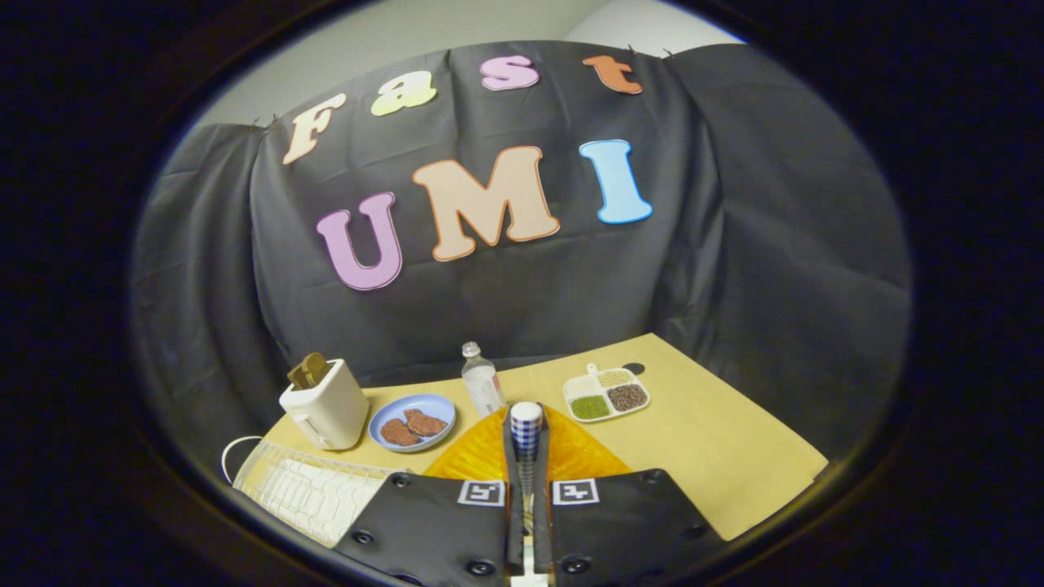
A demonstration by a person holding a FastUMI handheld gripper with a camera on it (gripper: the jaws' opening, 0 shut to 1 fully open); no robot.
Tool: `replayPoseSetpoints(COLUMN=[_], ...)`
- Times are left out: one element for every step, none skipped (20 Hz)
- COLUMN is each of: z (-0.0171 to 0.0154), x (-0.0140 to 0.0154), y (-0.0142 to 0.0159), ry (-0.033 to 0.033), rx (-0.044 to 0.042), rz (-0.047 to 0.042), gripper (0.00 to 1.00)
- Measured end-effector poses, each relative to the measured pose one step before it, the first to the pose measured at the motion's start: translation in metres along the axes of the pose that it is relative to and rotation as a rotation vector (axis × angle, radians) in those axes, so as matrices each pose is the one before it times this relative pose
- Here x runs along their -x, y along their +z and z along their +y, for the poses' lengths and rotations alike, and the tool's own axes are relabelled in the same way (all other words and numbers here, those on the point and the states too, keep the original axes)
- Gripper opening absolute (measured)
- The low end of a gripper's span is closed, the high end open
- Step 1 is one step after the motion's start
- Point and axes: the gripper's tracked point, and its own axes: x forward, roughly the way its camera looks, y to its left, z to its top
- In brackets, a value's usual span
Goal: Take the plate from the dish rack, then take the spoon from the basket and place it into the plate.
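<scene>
Your gripper [526, 456] pinches the spoon [526, 425] upright between its fingers, above the orange plate [481, 456] on the table [718, 440].

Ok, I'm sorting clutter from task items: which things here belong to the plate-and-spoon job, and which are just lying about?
Job: spoon held between the shut fingers; orange plate just ahead; white dish rack.
Lying about: toaster; blue plate with food; bottle; divided tray.

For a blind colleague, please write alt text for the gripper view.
The gripper has its jaws shut on a spoon with a checked handle, above an orange plate. Beyond stand a bottle, toaster, blue plate and divided tray.
</scene>
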Motion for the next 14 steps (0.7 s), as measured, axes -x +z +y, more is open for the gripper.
replayPoseSetpoints(z=[-0.00405, -0.00314, -0.00279, -0.00299, -0.00286, -0.00343, -0.0045, -0.00359, -0.0045, -0.00363, -0.00368, -0.00291, -0.00097, -0.0043], x=[0.00986, 0.0088, 0.00704, 0.00569, 0.00417, 0.00269, 0.00055, 0.00028, -0.00156, -0.0017, -0.00228, -0.00226, -0.00111, -0.00286], y=[-0.00877, -0.01057, -0.01263, -0.0149, -0.01427, -0.01501, -0.01474, -0.01301, -0.01052, -0.00992, -0.00799, -0.00873, -0.00348, 0.00005], ry=[-0.01618, -0.01409, -0.0135, -0.01213, -0.00856, -0.01101, -0.01061, -0.0094, -0.01064, -0.00933, -0.00759, -0.00483, -0.00083, -0.01536], rx=[0.00018, -0.00412, -0.00823, -0.0113, -0.00931, -0.00899, -0.012, -0.01262, -0.01201, -0.01109, -0.01102, -0.00802, 0.00056, 0.01683], rz=[0.01101, 0.01274, 0.0183, 0.0247, 0.02539, 0.02399, 0.02365, 0.02224, 0.01504, 0.01569, 0.01305, 0.01498, 0.00361, -0.00122], gripper=[0.07, 0.07, 0.07, 0.07, 0.07, 0.07, 0.07, 0.07, 0.07, 0.07, 0.07, 0.08, 0.17, 0.26])
